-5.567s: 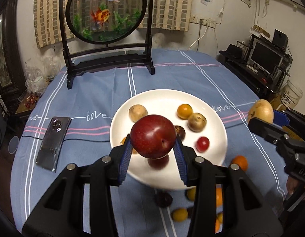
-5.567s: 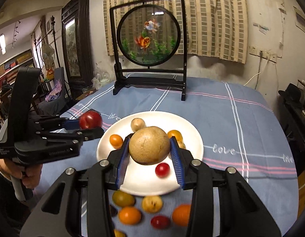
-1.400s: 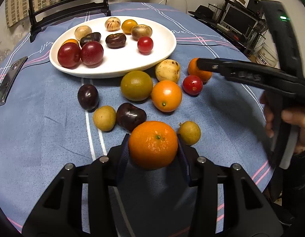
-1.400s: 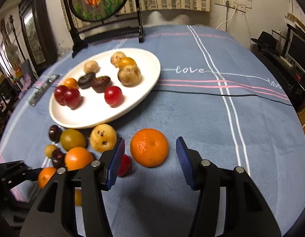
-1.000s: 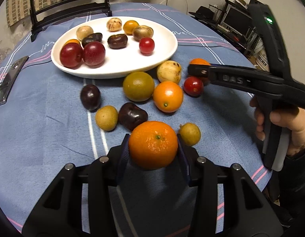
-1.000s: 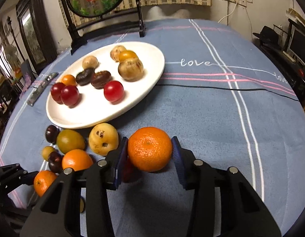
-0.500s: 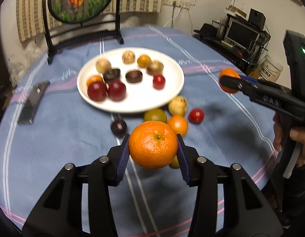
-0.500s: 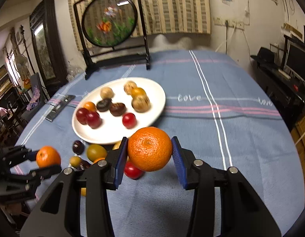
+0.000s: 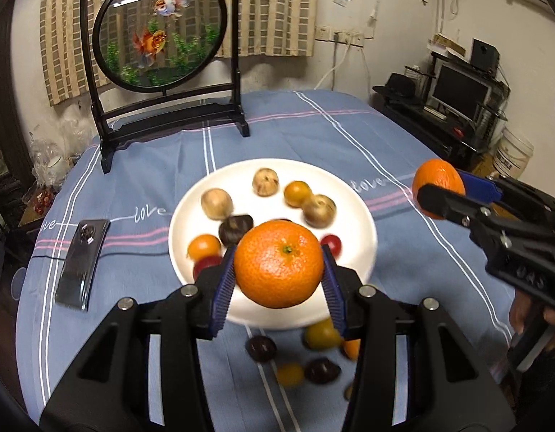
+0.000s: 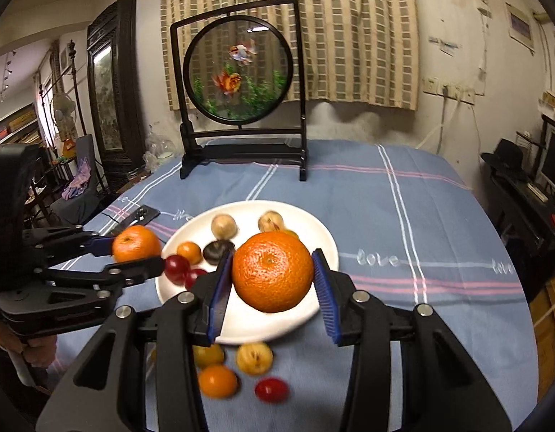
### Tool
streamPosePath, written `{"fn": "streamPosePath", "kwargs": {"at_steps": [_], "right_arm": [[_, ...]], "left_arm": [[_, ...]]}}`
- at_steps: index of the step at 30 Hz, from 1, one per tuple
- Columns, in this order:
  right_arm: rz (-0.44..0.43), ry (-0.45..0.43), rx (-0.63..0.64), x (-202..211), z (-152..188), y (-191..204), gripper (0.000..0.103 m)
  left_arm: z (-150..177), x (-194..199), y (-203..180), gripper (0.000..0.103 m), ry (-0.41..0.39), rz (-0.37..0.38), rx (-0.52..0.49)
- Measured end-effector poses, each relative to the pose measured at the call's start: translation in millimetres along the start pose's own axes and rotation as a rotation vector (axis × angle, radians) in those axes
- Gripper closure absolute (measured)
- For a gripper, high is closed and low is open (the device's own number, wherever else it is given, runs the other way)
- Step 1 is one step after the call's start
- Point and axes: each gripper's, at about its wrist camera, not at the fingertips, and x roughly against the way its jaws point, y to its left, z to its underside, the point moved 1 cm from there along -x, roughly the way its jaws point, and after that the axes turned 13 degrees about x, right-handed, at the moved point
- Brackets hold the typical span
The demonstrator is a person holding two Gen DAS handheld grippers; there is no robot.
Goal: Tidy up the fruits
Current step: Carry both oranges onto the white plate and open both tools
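Both hand-held grippers, left (image 9: 279, 280) and right (image 10: 272, 288), have risen, each clamping an orange; only the right view shows the cabinet (image 10: 112, 82).

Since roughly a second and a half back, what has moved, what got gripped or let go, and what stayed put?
The right gripper closed on an orange that lay on the blue tablecloth and lifted it. The left gripper kept its own orange and rose too; both now hang over the white plate. Nothing was released. The plate's fruit, the loose fruit, the phone and the goldfish screen stayed put.
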Motion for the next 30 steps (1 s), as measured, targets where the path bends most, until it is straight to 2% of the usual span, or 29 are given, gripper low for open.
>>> {"fn": "streamPosePath", "kwargs": {"at_steps": [8, 15, 23, 30], "right_arm": [[-0.05, 0.059, -0.013, -66, -18, -3, 0.059], [-0.078, 0.151, -0.018, -123, -16, -3, 0.059], [-0.085, 0.204, -0.007, -151, -9, 0, 0.058], [-0.076, 0.223, 0.0, -158, -5, 1, 0.058]], "left_arm": [[-30, -54, 27, 0.057, 0.033, -0.047, 0.068], [-35, -96, 45, 0.057, 0.083, -0.078, 0.108], [-33, -123, 55, 0.057, 0.122, -0.093, 0.134], [-31, -126, 54, 0.057, 0.124, -0.103, 0.128]]}}
